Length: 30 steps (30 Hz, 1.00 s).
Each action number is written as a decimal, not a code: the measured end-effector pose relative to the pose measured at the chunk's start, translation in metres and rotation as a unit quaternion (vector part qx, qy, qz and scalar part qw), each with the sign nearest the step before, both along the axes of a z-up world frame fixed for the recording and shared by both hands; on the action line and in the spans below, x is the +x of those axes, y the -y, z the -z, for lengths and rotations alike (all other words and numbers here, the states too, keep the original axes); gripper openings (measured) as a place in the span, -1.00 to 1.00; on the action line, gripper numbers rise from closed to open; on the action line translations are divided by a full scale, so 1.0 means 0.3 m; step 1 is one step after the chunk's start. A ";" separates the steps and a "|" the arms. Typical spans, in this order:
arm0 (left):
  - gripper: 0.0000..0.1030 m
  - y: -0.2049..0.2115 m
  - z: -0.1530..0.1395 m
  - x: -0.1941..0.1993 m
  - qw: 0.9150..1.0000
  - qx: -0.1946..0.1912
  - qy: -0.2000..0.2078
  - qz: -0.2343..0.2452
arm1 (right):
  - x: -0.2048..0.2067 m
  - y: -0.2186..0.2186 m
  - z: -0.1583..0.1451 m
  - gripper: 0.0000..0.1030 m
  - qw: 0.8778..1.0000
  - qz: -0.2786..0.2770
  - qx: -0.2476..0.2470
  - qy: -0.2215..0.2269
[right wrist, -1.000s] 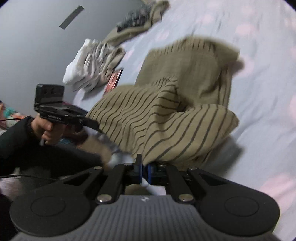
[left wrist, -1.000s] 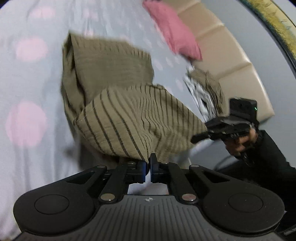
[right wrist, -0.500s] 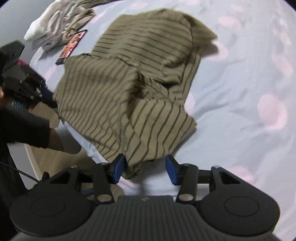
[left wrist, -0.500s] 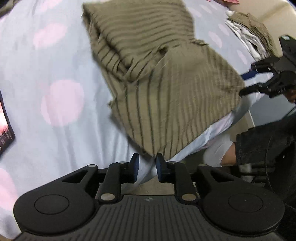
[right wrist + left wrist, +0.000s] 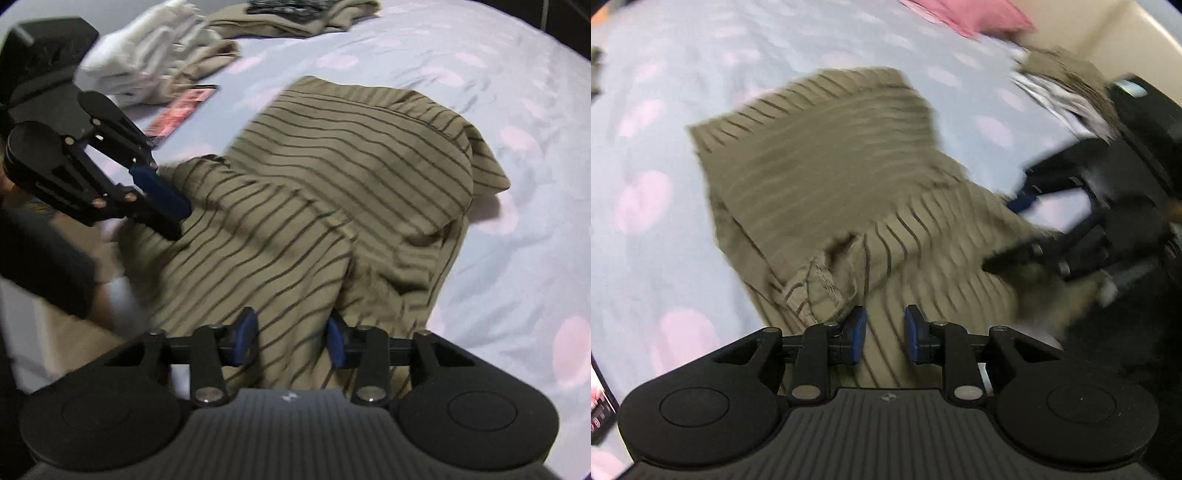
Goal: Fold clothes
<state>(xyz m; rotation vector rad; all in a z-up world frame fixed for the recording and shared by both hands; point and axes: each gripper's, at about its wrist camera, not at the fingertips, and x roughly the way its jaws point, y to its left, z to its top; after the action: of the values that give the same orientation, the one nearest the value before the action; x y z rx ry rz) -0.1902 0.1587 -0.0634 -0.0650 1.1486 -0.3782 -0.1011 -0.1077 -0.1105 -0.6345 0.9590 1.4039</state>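
Bed (image 5: 517,66): pale blue sheet with pink dots, filling most of both views.
Shirt (image 5: 332,192): olive with thin dark stripes, lying crumpled on the sheet at the near edge of the bed; one part doubled over another, near hem hanging over the edge between both tools; blurred in the left view (image 5: 820,177).
Pile of clothes (image 5: 155,70): white and beige, heaped on the sheet beyond the shirt, well apart from it.
Second pile (image 5: 295,18): olive and dark cloth at the far end of the bed.
Pillow (image 5: 967,14): pink, at the top of the left view, near a beige padded headboard (image 5: 1126,40).
Right gripper (image 5: 291,338): jaws wide apart, blue pads either side of a striped fold near the hem, not closed on it; in the left view (image 5: 1012,236) blurred, spread over the shirt's edge.
Left gripper (image 5: 885,332): jaws moderately apart, striped cloth lying between the pads, not pinched; in the right view (image 5: 173,218) tips at the shirt's left edge, close together there; contact with the cloth cannot be told.
Sleeve (image 5: 44,258): dark, behind the left gripper.
Flat red item (image 5: 181,110): rectangular, on the sheet between the white pile and the shirt; too blurred to identify.
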 end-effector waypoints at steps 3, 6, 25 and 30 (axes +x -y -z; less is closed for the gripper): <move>-0.63 0.005 0.066 0.002 0.999 0.037 0.007 -0.013 | -0.025 -0.035 0.043 -0.16 0.999 -0.001 0.009 0.043; -0.84 -0.023 0.111 -0.014 0.998 0.059 0.003 -0.027 | -0.021 -0.046 0.093 -0.18 0.997 -0.001 -0.001 0.073; -0.08 -0.335 -0.045 0.222 0.979 -0.034 0.036 -0.196 | 0.399 -0.066 -0.160 0.51 0.986 0.135 0.070 -0.065; -0.13 -0.435 0.037 0.315 0.964 -0.109 0.000 -0.244 | 0.551 -0.102 -0.103 0.51 0.959 0.226 0.080 -0.149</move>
<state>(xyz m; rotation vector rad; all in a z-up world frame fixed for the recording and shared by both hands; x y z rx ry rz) -0.0958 0.2892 -0.0745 -0.5306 1.0467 -0.0631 0.0642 -0.0771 -0.0796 -0.0673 1.1303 1.1627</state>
